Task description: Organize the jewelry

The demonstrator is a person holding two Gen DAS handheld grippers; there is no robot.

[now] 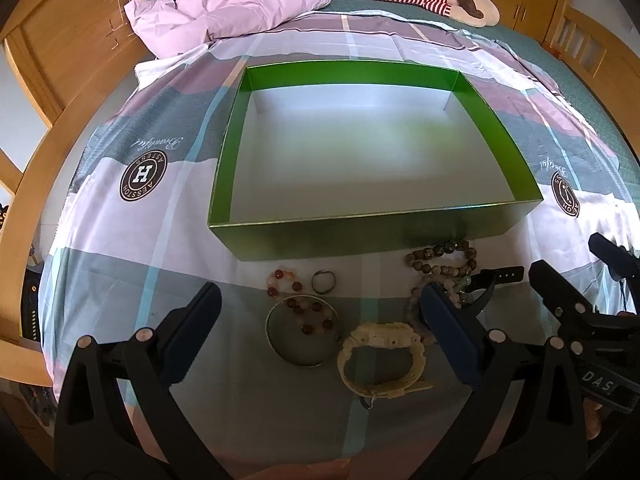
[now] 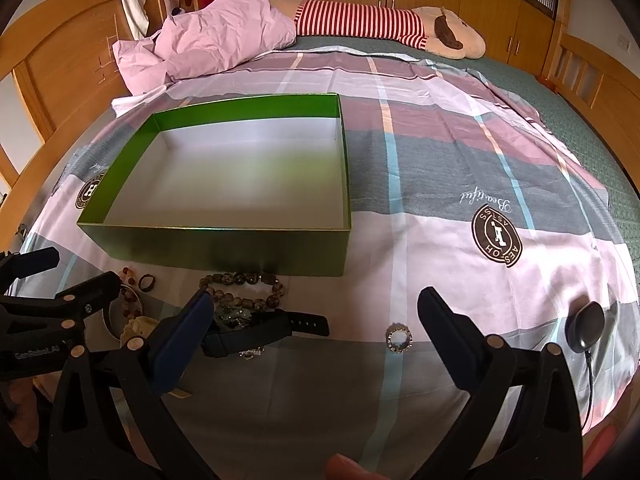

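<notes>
Evidently nothing is sorted yet: the green box (image 1: 372,152) sits empty, bracelets, watches and a ring lie just before it, and both grippers' jaws hang spread.

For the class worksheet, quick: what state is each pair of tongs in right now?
Left tongs: open, holding nothing.
Right tongs: open, holding nothing.

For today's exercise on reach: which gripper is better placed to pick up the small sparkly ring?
Right. The ring lies between the right gripper's open fingers; the left gripper faces the cream watch.
</notes>
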